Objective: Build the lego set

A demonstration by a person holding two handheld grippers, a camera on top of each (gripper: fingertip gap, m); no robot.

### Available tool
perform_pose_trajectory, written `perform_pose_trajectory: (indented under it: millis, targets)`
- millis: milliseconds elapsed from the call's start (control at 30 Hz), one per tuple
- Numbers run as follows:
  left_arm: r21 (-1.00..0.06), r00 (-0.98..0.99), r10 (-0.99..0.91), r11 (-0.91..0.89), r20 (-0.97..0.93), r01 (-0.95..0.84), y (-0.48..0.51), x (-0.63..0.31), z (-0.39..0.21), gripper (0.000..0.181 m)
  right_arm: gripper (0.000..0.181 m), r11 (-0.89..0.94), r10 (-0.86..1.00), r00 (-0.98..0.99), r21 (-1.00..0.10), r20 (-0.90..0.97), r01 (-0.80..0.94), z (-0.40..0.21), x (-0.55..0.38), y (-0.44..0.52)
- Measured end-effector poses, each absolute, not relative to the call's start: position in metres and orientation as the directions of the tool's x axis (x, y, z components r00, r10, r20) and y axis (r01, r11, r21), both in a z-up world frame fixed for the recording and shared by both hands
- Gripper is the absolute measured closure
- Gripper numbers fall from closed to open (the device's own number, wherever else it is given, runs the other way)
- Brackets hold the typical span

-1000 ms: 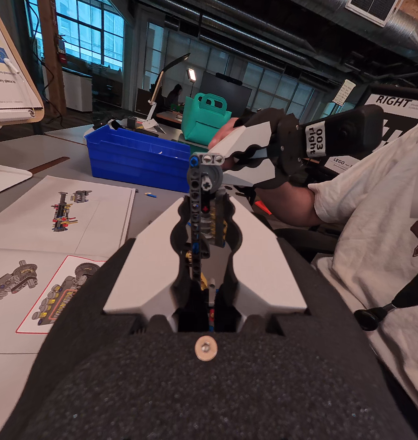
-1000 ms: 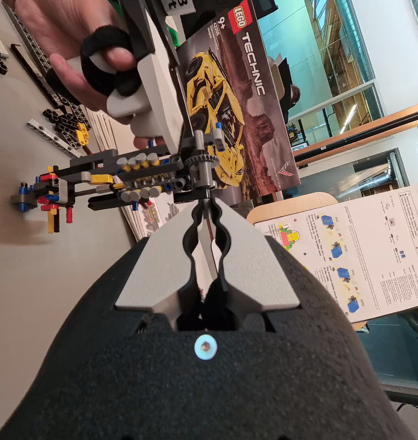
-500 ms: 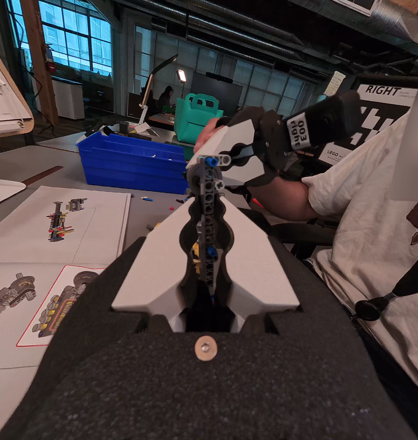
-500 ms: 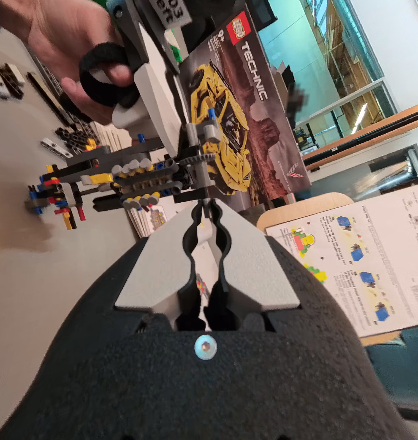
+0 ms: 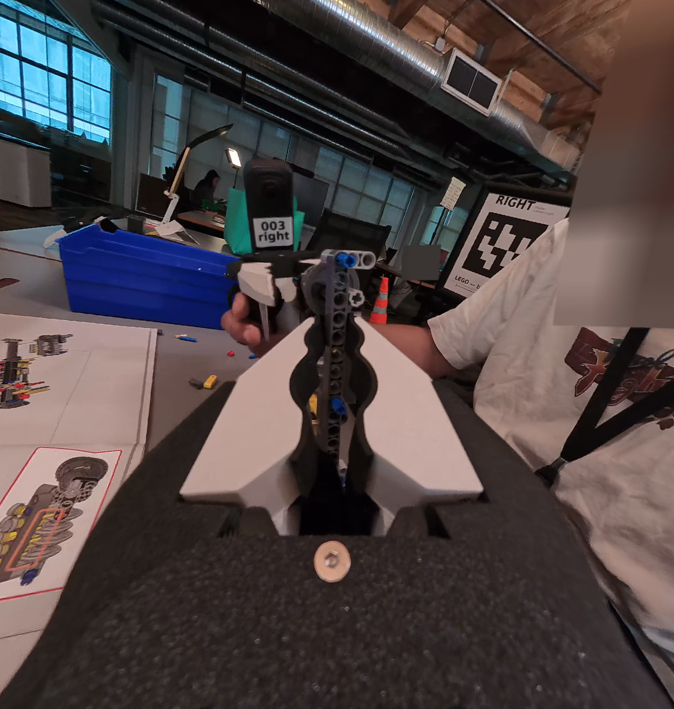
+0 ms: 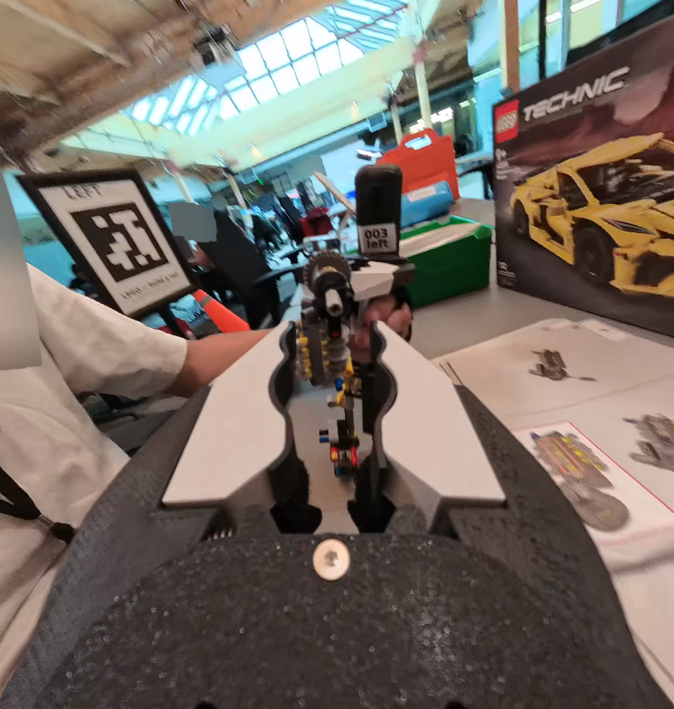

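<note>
The lego assembly [image 5: 337, 345], a dark grey holed beam with a gear, blue pins and yellow and grey parts, stands upright between my left gripper's [image 5: 335, 330] fingers, which are shut on it. In the right wrist view the same assembly [image 6: 335, 345] runs lengthwise in the gap of my right gripper [image 6: 331, 330], whose jaws stand wide apart around it. I cannot tell whether it touches them. The left gripper [image 6: 350, 291] holds its far, gear end there. In the left wrist view the right gripper [image 5: 278, 291] faces me just behind the assembly.
The open instruction booklet [image 5: 59, 383] lies at the left, with small loose pieces [image 5: 209, 381] beside it and a blue bin [image 5: 143, 276] behind. The lego box [image 6: 596, 215] and a green bin [image 6: 450, 253] stand at the back. The person's white-shirted body [image 5: 558, 383] is close. Tip to tip, the grippers are about 4 cm apart.
My right gripper, shut at the gear end before, has opened and swung round to face the left gripper, with the assembly between its fingers. The left gripper has kept its hold.
</note>
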State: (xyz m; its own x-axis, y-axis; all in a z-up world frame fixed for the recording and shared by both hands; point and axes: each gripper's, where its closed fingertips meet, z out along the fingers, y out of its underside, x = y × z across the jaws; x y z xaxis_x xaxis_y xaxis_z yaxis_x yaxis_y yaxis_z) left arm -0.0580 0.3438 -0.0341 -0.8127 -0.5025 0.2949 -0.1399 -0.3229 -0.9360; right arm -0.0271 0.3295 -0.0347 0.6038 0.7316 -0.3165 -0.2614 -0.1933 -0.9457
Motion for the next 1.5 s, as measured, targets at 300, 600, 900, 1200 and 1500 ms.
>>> perform_pose_trajectory:
  millis: [300, 600, 900, 1200, 1500]
  targets:
    - [-0.925, -0.828, -0.459, -0.339, 0.322, -0.172, 0.337, -0.059, -0.035, 0.173, 0.158, -0.191, 0.802, 0.489, -0.923, -0.343, -0.335, -0.031, -0.049, 0.333]
    - [-0.947, -0.686, -0.655, -0.259, 0.318, -0.191, 0.354, -0.036, -0.051, 0.163, 0.175, -0.181, 0.712, 0.59, -0.911, -0.381, -0.37, -0.045, -0.024, 0.342]
    - [-0.956, -0.708, -0.644, -0.225, 0.291, -0.188, 0.352, -0.046, -0.048, 0.171, 0.175, -0.214, 0.742, 0.487, -0.852, -0.46, -0.478, -0.034, -0.018, 0.339]
    - [-0.97, -0.538, -0.824, -0.057, 0.179, -0.235, 0.361, -0.03, -0.056, 0.17, 0.175, -0.167, 0.686, 0.569, -0.859, -0.454, -0.484, -0.031, 0.004, 0.334]
    - [-0.988, -0.633, -0.773, 0.069, 0.035, -0.139, 0.325, -0.039, -0.04, 0.173, 0.175, -0.118, 0.685, 0.618, -0.896, -0.386, -0.428, -0.027, 0.018, 0.312]
